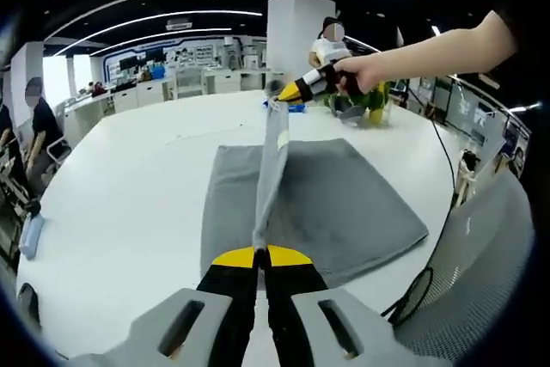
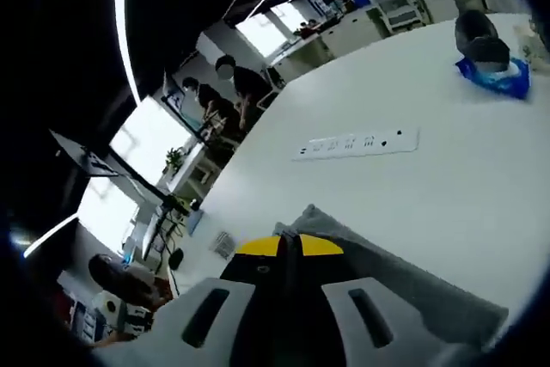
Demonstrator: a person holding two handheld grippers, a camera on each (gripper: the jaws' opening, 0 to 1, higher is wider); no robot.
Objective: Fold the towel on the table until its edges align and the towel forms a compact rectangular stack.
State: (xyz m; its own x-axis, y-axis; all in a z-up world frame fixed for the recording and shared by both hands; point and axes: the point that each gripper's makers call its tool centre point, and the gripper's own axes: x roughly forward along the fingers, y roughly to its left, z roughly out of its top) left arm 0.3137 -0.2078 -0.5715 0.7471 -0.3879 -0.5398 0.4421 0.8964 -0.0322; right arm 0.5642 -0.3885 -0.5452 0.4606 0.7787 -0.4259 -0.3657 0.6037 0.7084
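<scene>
Both grippers, left gripper and right gripper, clamped on grey towel edge, lifted taut above white table

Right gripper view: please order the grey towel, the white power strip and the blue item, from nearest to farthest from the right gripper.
1. Grey cloth towel: clamped in the right gripper.
2. Long white power strip: mid-table, above the towel.
3. Blue plastic-looking item: farthest, upper right, under a dark object.
</scene>
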